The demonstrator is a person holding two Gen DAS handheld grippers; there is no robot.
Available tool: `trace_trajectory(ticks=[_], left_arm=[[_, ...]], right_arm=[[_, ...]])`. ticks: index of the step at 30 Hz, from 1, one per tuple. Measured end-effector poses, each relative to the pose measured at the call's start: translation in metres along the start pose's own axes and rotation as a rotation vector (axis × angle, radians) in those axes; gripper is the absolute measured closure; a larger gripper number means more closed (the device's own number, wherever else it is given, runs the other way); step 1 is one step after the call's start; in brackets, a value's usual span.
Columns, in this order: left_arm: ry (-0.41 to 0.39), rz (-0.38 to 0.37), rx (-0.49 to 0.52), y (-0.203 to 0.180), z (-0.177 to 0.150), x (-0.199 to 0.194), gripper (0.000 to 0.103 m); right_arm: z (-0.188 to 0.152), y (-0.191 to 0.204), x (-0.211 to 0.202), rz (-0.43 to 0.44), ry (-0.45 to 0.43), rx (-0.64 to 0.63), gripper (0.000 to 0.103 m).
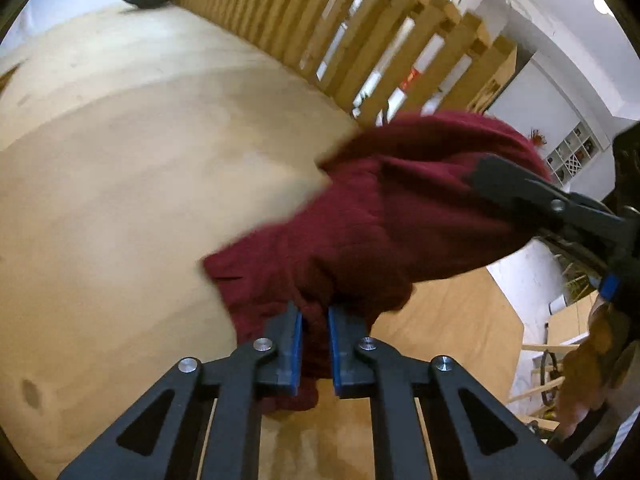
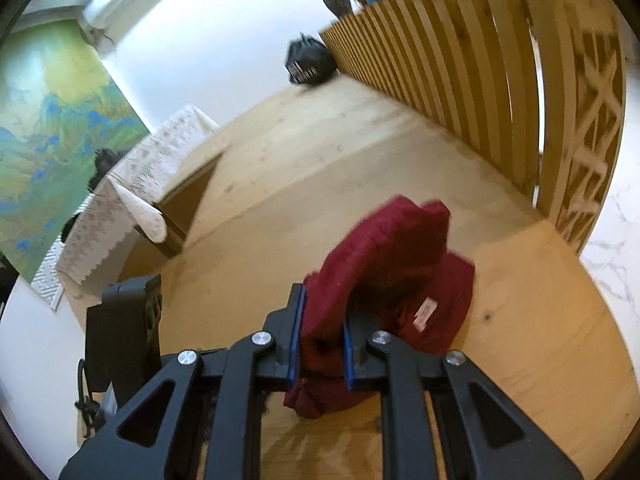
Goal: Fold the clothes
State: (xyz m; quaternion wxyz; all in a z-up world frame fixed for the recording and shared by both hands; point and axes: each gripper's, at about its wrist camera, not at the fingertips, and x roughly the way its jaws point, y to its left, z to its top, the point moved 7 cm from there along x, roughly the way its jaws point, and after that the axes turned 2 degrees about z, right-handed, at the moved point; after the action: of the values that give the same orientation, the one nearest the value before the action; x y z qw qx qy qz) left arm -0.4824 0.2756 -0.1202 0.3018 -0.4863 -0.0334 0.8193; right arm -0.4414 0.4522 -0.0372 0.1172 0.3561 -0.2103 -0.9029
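My left tool point(image 1: 315, 350) pinches a bunched edge of the red garment point(image 1: 380, 216), its blue pads point(image 1: 297, 354) pressed onto the cloth, and most of the garment hangs lifted over the table point(image 1: 140, 184), with a lower part trailing toward the wood; motion blur keeps me from telling whether it touches. To the right, my right tool point(image 2: 320, 344) grips another bunch of the same garment point(image 2: 384, 264), jaws closed on the fabric, with a label point(image 2: 425, 314) showing on the drooping part. I judge this as the spread-out step before any fold: both grips sit close together on crumpled cloth, so I should draw the tools apart sideways, keep them level, and let the garment hang open before lowering it flat on the table. Pulling gently matters, since a thick bunch can slip from the pads. The slatted fence point(image 2: 460, 80) stands well behind and should stay clear
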Motion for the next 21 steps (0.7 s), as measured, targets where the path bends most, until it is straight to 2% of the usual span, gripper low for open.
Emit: trace_trajectory(ticks=[5,11,13,15,17,18,21], left_arm=[[-0.119,0.073,0.014,0.035,0.016,-0.072,0.095],[-0.231,0.080,0.103,0.051,0.016,-0.181,0.094],[-0.247,0.084,0.136,0.055,0.017,-0.199,0.094],[-0.256,0.122,0.158,0.056,0.024,-0.198,0.087],[-0.241,0.190,0.152,0.053,0.040,-0.175,0.069],[-0.205,0.231,0.138,0.063,0.045,-0.156,0.053],[-0.088,0.381,0.090,0.101,0.044,-0.109,0.053]], right_arm=[[0.017,0.049,-0.041,0.061,-0.076,-0.080,0.087],[0.019,0.105,-0.086,0.133,-0.127,-0.191,0.087],[0.016,0.118,-0.091,0.137,-0.136,-0.231,0.087],[0.015,0.126,-0.086,0.123,-0.146,-0.266,0.087],[0.018,0.119,-0.059,0.048,-0.124,-0.279,0.087],[0.020,0.106,-0.034,-0.033,-0.091,-0.274,0.087],[0.019,0.060,0.038,-0.296,0.057,-0.264,0.074]])
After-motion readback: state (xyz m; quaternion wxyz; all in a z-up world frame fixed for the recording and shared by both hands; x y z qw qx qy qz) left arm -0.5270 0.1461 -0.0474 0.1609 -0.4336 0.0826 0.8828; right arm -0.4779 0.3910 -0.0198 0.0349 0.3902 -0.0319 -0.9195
